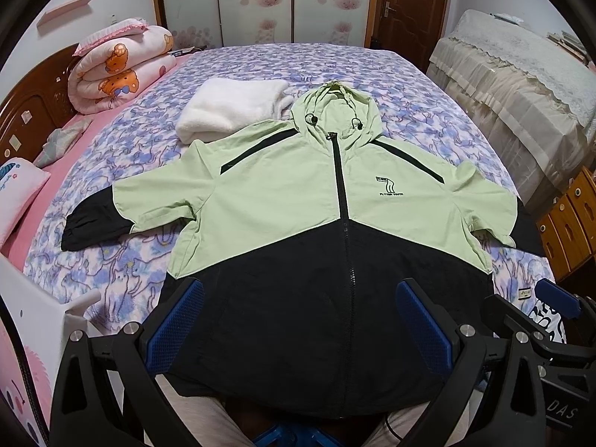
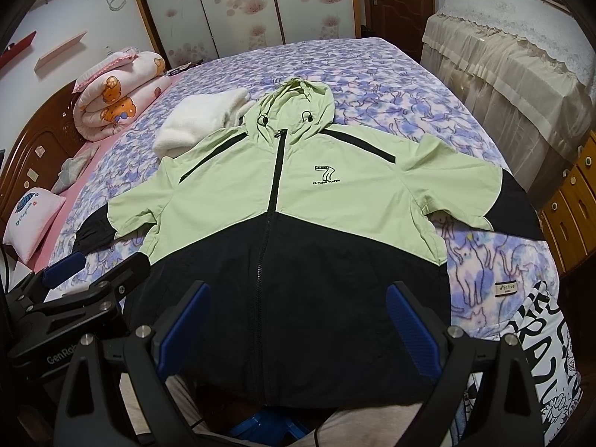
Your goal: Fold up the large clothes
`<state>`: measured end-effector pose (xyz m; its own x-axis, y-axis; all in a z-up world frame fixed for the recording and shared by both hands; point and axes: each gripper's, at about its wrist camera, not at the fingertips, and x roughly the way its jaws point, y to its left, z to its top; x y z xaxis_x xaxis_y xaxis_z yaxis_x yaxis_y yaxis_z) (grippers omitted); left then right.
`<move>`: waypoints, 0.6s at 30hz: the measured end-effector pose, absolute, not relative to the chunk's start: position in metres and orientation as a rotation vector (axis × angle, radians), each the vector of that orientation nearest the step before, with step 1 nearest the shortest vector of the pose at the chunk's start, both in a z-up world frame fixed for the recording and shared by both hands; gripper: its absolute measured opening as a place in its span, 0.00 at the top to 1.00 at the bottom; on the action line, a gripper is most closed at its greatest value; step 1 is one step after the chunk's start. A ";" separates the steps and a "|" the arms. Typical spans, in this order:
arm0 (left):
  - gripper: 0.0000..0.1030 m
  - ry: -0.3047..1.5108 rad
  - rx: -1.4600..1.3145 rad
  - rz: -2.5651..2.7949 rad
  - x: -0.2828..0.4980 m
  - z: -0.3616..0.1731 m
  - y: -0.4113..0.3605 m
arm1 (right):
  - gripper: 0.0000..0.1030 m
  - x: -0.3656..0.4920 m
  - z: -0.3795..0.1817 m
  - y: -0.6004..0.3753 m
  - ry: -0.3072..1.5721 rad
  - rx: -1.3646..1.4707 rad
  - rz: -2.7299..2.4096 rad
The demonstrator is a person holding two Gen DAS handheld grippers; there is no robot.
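The light-green and black zip-up hooded windbreaker jacket point(image 1: 316, 201) lies flat, front up, on the floral-sheeted bed point(image 1: 391, 85), thin, limp and probably slippery, best pinched at the hem or sleeve cuffs, both hand-held grippers, left point(image 1: 298, 320) and right point(image 2: 294, 320), spread empty above its hem.

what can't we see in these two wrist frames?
- Jacket hem: hangs off the near bed edge, behind the left claw in the left wrist view and the right claw in the right wrist view.
- Jacket's right-hand black cuff: drops over the bed's side in both views.
- White fleece item: partly under the jacket shoulder, garment type unclear.
- Small fabric label: print too small to read.
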<state>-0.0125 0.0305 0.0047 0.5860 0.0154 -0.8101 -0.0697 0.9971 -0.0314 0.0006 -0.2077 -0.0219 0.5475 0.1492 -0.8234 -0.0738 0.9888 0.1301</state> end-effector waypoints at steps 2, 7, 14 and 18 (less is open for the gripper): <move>0.01 0.951 -0.063 0.050 -0.011 0.003 0.030 | 0.07 0.000 -0.021 -0.208 0.985 0.084 0.132; 0.01 0.960 -0.062 0.049 -0.008 0.001 0.029 | 0.07 -0.001 -0.021 -0.208 0.988 0.092 0.131; 0.01 0.965 -0.061 0.052 -0.009 -0.005 0.020 | 0.07 -0.001 -0.022 -0.209 0.991 0.096 0.131; 0.01 0.964 -0.059 0.051 -0.009 -0.005 0.020 | 0.07 0.001 -0.024 -0.211 0.992 0.097 0.131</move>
